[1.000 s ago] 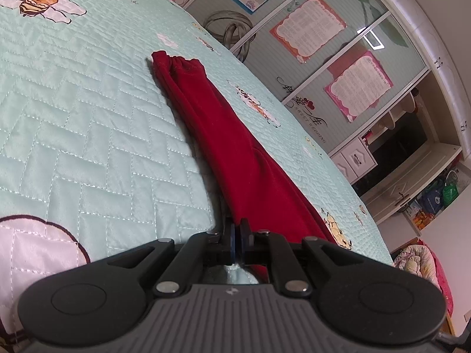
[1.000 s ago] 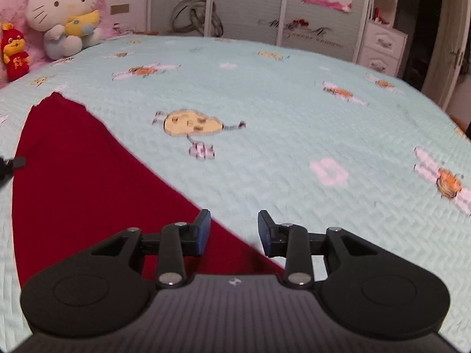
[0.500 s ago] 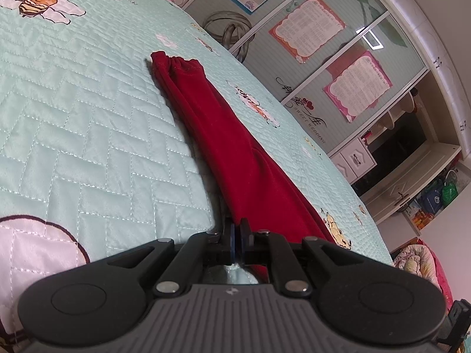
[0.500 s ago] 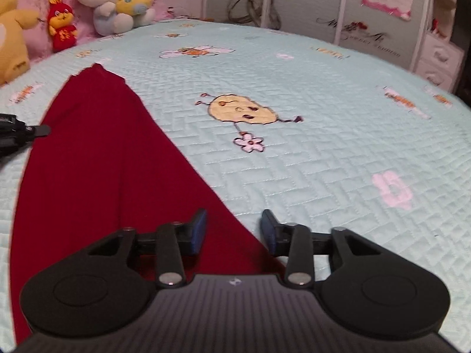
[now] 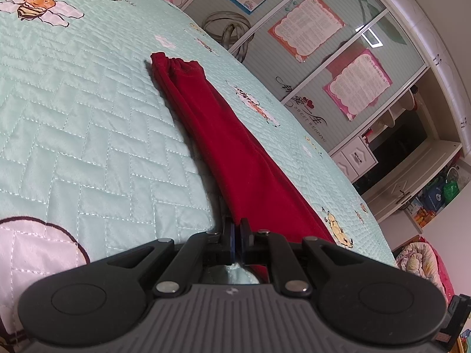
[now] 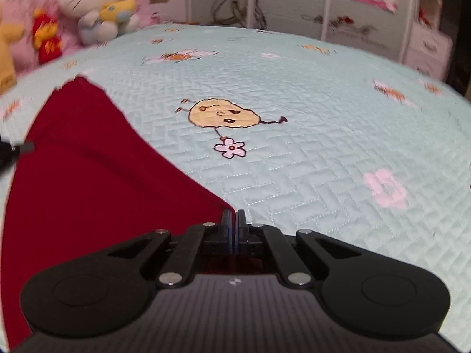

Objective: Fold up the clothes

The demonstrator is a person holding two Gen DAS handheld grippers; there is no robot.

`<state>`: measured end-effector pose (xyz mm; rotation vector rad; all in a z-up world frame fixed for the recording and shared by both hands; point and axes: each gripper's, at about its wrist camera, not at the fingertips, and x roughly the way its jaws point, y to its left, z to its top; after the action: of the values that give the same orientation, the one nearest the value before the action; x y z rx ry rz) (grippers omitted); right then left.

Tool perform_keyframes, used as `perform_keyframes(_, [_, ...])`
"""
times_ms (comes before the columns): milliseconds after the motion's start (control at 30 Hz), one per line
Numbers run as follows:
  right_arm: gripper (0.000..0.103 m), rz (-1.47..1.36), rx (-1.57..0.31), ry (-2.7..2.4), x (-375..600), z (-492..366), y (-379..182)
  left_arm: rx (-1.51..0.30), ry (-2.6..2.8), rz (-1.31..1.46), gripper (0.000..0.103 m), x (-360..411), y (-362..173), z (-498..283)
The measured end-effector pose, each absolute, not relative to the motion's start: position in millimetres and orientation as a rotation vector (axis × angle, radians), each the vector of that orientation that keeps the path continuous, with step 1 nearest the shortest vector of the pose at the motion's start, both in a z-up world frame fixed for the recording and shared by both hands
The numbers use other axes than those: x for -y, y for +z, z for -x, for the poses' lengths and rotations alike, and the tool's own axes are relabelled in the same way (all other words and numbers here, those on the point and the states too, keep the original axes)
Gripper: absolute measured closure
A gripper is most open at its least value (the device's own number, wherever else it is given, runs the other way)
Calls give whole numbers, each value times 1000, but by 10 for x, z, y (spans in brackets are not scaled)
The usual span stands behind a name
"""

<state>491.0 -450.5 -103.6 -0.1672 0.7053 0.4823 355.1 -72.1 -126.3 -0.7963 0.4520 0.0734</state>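
Left hand-held gripper [image 5: 237, 229]: black plastic, two fingers pressed together on the near edge of the long dark red velvety garment [image 5: 235, 153], with red cloth pinched between the blue-edged pads. Right hand-held gripper [image 6: 233, 220]: same make, fingers closed with no gap, clamped at the near corner of the same garment [image 6: 97, 176].

Garment: soft, matt, deep red; lies flat on the bed, stretched lengthwise away from the left gripper to a gathered, elasticated end [image 5: 176, 63] far up the cover. Seen from the right wrist it spreads as a broad triangle narrowing toward the far end.

Pale mint quilted bedspread [image 5: 88, 117]: satin sheen, herringbone stitching, printed with a cartoon bee [image 5: 35, 3], a tan potato-shaped figure holding a pink flower [image 6: 223, 117] and scattered pink blossoms [image 6: 385, 189]. Nothing lies on the garment or between the grippers.

Surroundings: white cat plush toy [image 6: 100, 8] with a yellow toy in its arms, small red-and-yellow plush [image 6: 48, 36] and yellow plush [image 6: 7, 56] at the head of the bed, blurred. Wardrobe with pale sliding doors [image 5: 323, 58] carrying pink-bordered printed sheets [image 5: 357, 82]; coiled grey hose [image 5: 226, 26] against it; white drawer unit [image 5: 356, 156] beyond the bed's far side.
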Motion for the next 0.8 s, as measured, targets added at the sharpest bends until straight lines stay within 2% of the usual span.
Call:
perform_keyframes(33, [91,143,-700,467,4548,-4880,-1004,-452,72,800,94,714,-1265,-3551])
perform_keyframes(200, [90,40,-642,378,5066,-4367,-776,-456,72,799,94,710,-1257,-3554])
perform_keyframes(333, [82,-35,-591,308,5556,-3879,-583,-434,107,763,95,751,-1164,-3463])
perform_keyframes(433, [71,-15,-603,287,5828,-3724,-609,-381,169,615,95,925,-933,-3194])
perform_keyframes(467, [71,-7,-608,295,5846,-3744,-641,-372,156,574,95,1013,-860,-3099])
perform_keyframes(500, [71,1,-612,302,5863,-3764,-673,-369,104,534,93,1148,-797,-3022])
perform_keyframes(567, [70,18,-621,318,5898,-3804,-737,-378,-5,451,82,1495,-720,-2948])
perform_keyframes(600, [70,26,-625,326,5916,-3824,-768,-392,-75,407,70,1714,-694,-2953])
perform_keyframes(633, [70,34,-629,333,5933,-3844,-800,-405,-140,356,66,1922,-676,-2973])
perform_keyframes(800, [69,75,-651,372,6021,-3945,-960,-468,-311,221,65,2611,-738,-3153])
